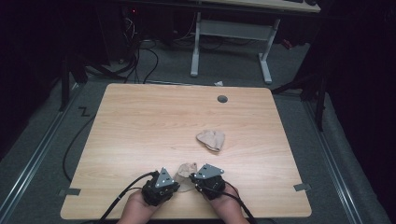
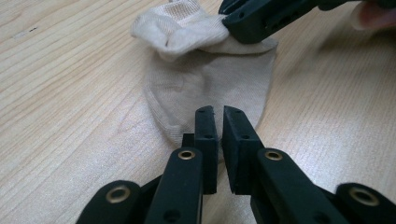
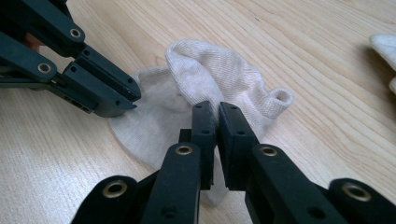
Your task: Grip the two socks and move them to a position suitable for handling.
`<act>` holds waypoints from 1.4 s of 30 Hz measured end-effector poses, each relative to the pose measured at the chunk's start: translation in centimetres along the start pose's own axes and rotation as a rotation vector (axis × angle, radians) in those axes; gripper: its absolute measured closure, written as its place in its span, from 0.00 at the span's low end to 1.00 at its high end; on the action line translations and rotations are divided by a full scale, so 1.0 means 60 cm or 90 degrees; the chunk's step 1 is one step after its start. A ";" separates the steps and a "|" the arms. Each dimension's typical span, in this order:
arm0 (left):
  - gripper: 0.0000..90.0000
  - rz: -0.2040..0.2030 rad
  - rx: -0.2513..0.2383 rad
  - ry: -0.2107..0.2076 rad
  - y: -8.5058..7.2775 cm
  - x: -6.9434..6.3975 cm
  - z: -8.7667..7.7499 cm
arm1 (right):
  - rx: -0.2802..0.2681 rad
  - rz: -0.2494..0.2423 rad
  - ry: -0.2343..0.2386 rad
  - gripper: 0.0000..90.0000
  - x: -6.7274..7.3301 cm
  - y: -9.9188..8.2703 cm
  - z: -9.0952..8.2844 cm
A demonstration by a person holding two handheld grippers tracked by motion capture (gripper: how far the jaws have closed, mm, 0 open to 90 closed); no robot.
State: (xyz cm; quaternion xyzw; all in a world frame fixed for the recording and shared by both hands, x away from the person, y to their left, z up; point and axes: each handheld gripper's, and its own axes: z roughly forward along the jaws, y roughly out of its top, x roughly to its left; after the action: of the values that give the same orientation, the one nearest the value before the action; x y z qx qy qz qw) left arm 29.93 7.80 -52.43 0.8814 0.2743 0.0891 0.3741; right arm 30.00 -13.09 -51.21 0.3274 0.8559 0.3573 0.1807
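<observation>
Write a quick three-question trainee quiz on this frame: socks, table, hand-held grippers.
1. Multiple choice: how many beige socks lie on the wooden table? A) one B) two C) three
2. True or false: the near sock lies between the left hand-held gripper and the right hand-held gripper.
3. Short answer: where is the far sock relative to the near sock, and is either gripper touching it?

Key
1. B
2. True
3. It lies farther from the person and slightly to the right; neither gripper touches it.
</observation>
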 end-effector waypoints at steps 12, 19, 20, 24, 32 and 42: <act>0.94 0.002 0.001 0.001 0.000 0.000 0.000 | -0.006 0.017 -0.007 0.95 -0.012 -0.005 -0.008; 0.94 0.003 0.001 0.001 0.000 0.000 -0.001 | -0.009 0.038 -0.021 0.95 -0.026 -0.015 -0.019; 0.94 0.003 0.001 0.001 0.000 0.000 -0.001 | -0.008 0.046 -0.029 0.95 -0.034 -0.020 -0.025; 0.94 0.003 0.002 0.001 -0.001 0.001 -0.001 | -0.007 0.073 -0.043 0.95 -0.053 -0.036 -0.036; 0.94 0.005 0.004 0.003 -0.001 0.001 -0.002 | -0.002 0.113 -0.071 0.95 -0.081 -0.068 -0.062; 0.93 0.008 0.006 0.005 0.000 0.002 -0.002 | -0.006 0.120 -0.081 0.98 -0.110 -0.043 -0.035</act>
State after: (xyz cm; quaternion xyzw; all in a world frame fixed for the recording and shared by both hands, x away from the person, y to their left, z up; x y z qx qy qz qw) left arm 30.00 7.93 -52.34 0.8844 0.2710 0.0936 0.3683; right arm 32.51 -20.05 -51.20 0.4278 0.8064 0.3551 0.2016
